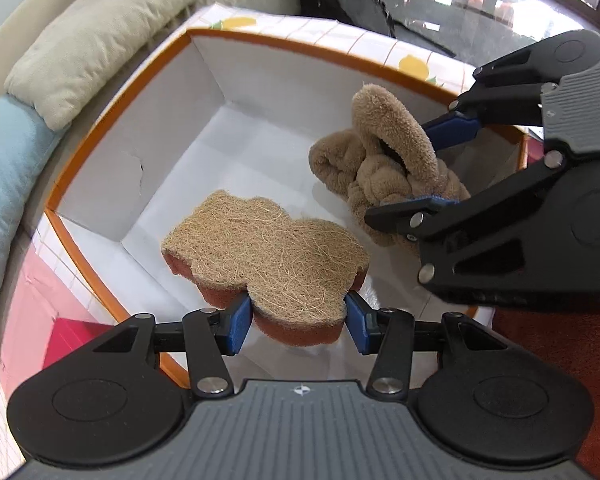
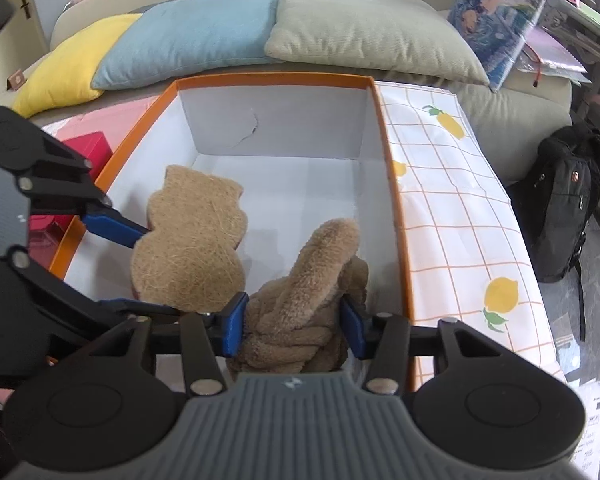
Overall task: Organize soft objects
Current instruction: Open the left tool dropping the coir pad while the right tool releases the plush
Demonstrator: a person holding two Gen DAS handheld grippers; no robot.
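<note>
The left gripper (image 1: 299, 318) pinches a flat scouring sponge (image 1: 266, 256) between its blue pads, each pad pressed against a narrow waist in the sponge's outline. The sponge has a lobed, cloud-like shape, a coarse tan fibre top and a rust-red foam layer beneath. It is held over the floor of an open white box (image 1: 216, 76) with an orange rim; whether it touches the floor cannot be told.

The right gripper (image 2: 294, 328) has its blue pads on either side of a fluffy tan plush item (image 2: 308, 300), knotted at its base with a padded loop rising above. The pads touch the fur on both sides, but the pictures do not settle whether they squeeze it. The plush sits inside the same box, beside the sponge and nearer the wall that borders the lemon-printed cloth (image 2: 456, 208).

No readable writing or brand shows on either item.

Beyond the box lie a beige cushion (image 2: 372, 36), a blue cushion (image 2: 188, 44) and a yellow cushion (image 2: 72, 64) on a sofa. A black backpack (image 2: 568, 200) stands past the cloth.
</note>
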